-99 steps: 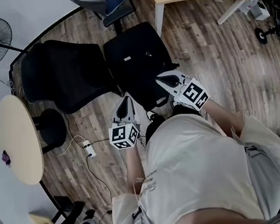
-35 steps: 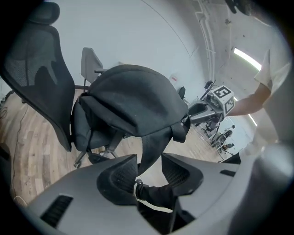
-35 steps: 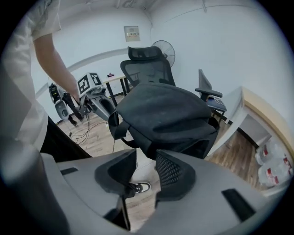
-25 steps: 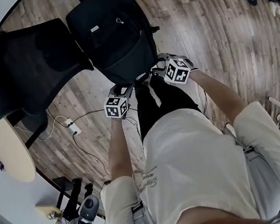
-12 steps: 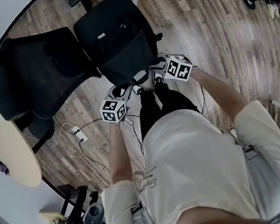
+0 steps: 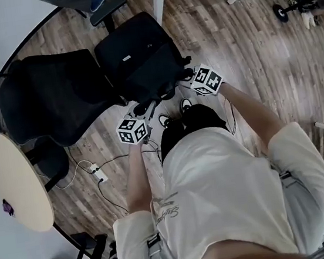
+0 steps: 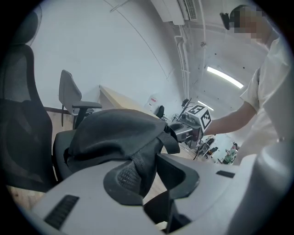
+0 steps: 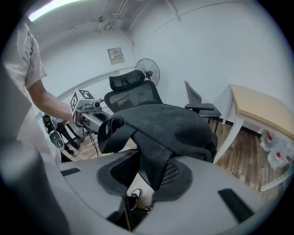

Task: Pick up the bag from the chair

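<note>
We are at the gripping step, with the lift just starting. The bag (image 6: 137,55) lies on the seat of the black chair (image 6: 46,105), to the right of its mesh back and on the far side of the person. The left tool (image 7: 144,170) has just been closing, and it now pinches a padded strap at the bag's near edge. The right tool (image 8: 147,172) has been closing too, and it pinches the other strap in the same way.

In our judgement the next move calls for both tools to rise together and at the same level. This way the bag comes off the seat without tipping or slipping from one strap.

In the head view the bag covers the seat, so we cannot tell if its bottom rests there or already hangs free. The tips of the tools are lost against the black fabric. Strap and body are both black, so their border is hard to see.
</note>
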The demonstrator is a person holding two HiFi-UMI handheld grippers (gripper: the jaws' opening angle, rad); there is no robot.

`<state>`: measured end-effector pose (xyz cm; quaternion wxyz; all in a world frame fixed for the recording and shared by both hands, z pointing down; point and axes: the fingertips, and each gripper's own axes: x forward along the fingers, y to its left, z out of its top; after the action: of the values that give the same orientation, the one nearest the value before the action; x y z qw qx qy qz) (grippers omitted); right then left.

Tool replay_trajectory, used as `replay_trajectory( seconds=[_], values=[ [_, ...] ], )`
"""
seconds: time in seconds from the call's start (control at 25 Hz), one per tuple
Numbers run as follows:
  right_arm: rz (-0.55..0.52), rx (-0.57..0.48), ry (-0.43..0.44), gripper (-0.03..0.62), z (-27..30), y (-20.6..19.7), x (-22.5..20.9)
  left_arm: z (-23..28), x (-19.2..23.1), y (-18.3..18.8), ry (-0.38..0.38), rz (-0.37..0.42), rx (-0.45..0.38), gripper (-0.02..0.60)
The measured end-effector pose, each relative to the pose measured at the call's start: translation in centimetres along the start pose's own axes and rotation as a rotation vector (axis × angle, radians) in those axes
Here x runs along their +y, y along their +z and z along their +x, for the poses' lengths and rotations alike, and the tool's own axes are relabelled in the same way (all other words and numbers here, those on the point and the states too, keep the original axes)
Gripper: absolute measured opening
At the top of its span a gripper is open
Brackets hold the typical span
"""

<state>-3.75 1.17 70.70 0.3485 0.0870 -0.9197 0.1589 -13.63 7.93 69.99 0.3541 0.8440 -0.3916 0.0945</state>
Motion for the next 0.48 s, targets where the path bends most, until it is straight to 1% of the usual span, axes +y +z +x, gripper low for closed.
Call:
replay_trajectory(
  seconds=[0.12,0.2,0.28,0.4,0.48],
  values=[
    [0.008,-0.016,-0.024,0.077,-0.4,1.2,-0.6,-0.1,0.1,1.3,-0.009,0.004,-0.008,0.094],
    [0.010,-0.025,-0.026,0.075,-0.4,2.0,-1.1,-0.1,0.4,2.3,-0.004,0.002,-0.013,0.091],
    [-0.020,-0.031,-0.023,0.072,-0.5,2.8,-1.6,-0.1,0.8,3.4,0.006,0.000,-0.019,0.087],
    [-0.095,-0.054,-0.014,0.066,-0.4,4.5,-2.7,0.1,2.0,5.6,0.021,0.011,-0.027,0.081],
    [-0.111,-0.071,0.003,0.055,-0.3,5.3,-3.4,0.3,2.6,6.7,0.028,0.013,-0.023,0.080]
  ],
)
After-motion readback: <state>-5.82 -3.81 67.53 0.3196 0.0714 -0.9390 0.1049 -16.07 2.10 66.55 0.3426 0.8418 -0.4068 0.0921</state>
